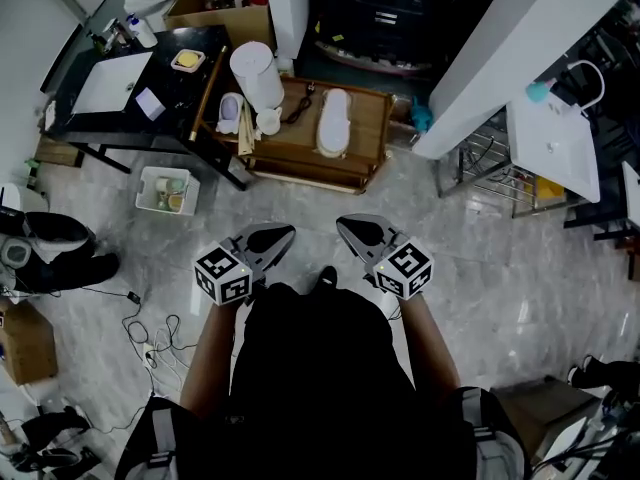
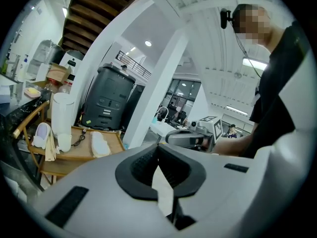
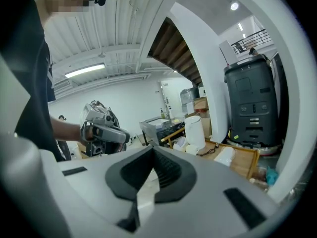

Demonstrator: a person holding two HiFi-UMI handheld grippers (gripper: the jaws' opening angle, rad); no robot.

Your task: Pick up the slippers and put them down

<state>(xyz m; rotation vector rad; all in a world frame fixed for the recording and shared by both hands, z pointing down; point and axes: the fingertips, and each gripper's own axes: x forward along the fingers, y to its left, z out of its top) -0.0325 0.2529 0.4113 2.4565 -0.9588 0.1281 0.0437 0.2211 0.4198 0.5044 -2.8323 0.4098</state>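
A white slipper (image 1: 334, 121) lies on the low wooden table (image 1: 370, 138) ahead of me. A second, pale lilac slipper (image 1: 231, 111) stands at that table's left end, beside a tall white cylinder (image 1: 256, 74). My left gripper (image 1: 283, 234) and right gripper (image 1: 346, 226) hang side by side at waist height, well short of the table, both shut and empty. In the left gripper view the white slipper (image 2: 99, 144) and the lilac one (image 2: 42, 134) lie far beyond the closed jaws. In the right gripper view the white slipper (image 3: 225, 156) is likewise far off.
A black desk (image 1: 130, 88) stands left of the wooden table, with a white basket (image 1: 167, 190) on the floor before it. Cables (image 1: 150, 338) trail at the lower left. White columns (image 1: 500, 58), a wire rack (image 1: 495, 168) and a dark machine (image 1: 395, 8) close off the back and right.
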